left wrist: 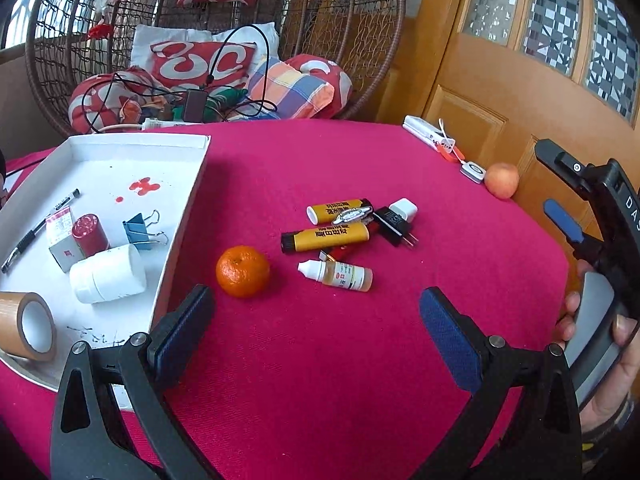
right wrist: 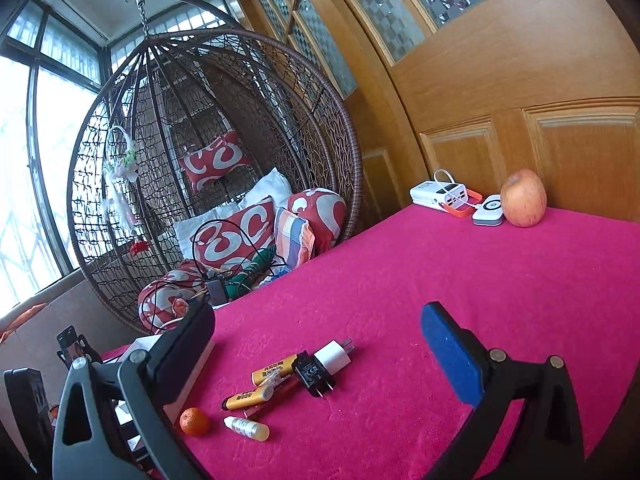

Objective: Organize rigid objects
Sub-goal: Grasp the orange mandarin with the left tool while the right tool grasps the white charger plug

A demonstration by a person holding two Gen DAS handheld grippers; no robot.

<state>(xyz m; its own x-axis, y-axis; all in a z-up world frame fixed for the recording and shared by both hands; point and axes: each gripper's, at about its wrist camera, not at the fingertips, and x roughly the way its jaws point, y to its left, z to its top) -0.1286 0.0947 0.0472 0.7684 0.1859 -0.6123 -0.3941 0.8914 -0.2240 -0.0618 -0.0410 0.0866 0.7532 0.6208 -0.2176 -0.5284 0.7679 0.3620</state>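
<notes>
**Grippers Poised Over Scattered Clutter**

A white tray (left wrist: 188, 200) at the table's left edge holds a pill bottle (left wrist: 107, 274). The left gripper (left wrist: 316, 328), jaws released, hovers near a tangerine (left wrist: 243, 271), two yellow tubes (left wrist: 326, 236) and a dropper bottle (left wrist: 336, 275) mid-table; the right gripper (right wrist: 316, 340) is also spread, empty.

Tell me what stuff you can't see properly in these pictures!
- White tray: in the left wrist view the bottom edge and the left claw cut off its near corner; in the right wrist view a claw finger hides nearly all of it.
- Red item under the yellow tubes: mostly covered.
- Dropper bottle label: too small to read.
- Right claw: open, empty.
</notes>
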